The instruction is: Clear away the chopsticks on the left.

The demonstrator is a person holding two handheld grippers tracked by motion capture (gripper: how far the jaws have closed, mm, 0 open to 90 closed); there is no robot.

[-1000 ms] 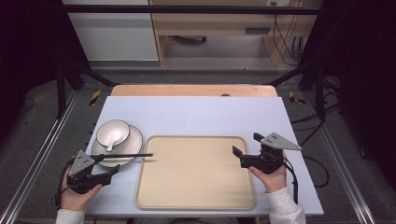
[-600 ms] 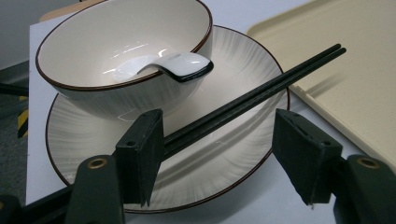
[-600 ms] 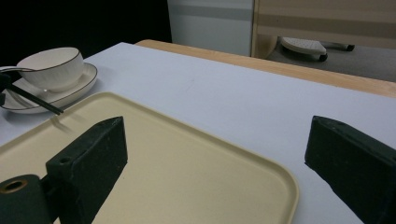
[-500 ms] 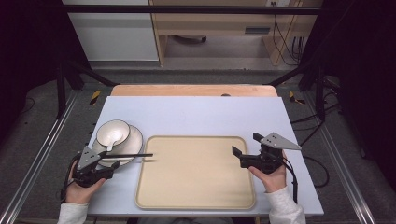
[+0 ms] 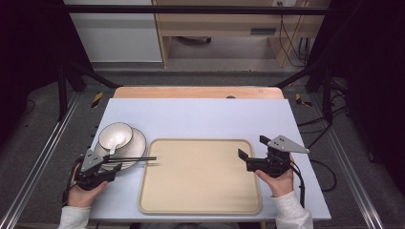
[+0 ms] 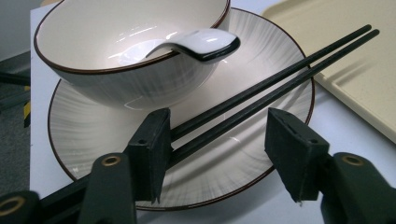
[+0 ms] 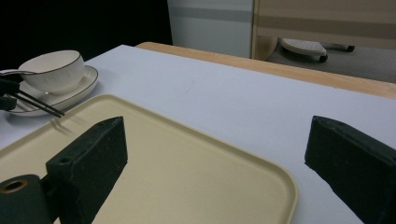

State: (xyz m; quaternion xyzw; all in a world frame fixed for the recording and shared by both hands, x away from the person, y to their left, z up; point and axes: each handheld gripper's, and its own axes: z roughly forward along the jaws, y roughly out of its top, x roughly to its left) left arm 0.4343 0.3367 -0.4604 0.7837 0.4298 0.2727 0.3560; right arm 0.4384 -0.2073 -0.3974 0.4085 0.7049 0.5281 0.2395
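A pair of black chopsticks (image 5: 138, 159) lies across the white ribbed plate (image 5: 137, 143), its tips reaching over the beige tray (image 5: 200, 191). On the plate stands a white bowl (image 5: 115, 133) with a white spoon (image 6: 205, 42) resting in it. My left gripper (image 5: 116, 165) sits at the plate's near edge, and its jaws have just been closing. The chopsticks (image 6: 280, 74) pass between the jaws; the left pad touches them and the right pad stands clear. My right gripper (image 5: 251, 147) hovers open over the tray's right edge with nothing between its fingers.
The tray (image 7: 187, 177) lies in the middle of the pale blue table (image 5: 200, 119). A wooden strip (image 5: 191, 92) runs along the table's far edge. Beyond it are a floor, cabinets and cables. Metal rails flank the table.
The left gripper has edged up and right toward the plate, and its jaws have narrowed around the chopsticks' near ends. The right gripper has stayed still.
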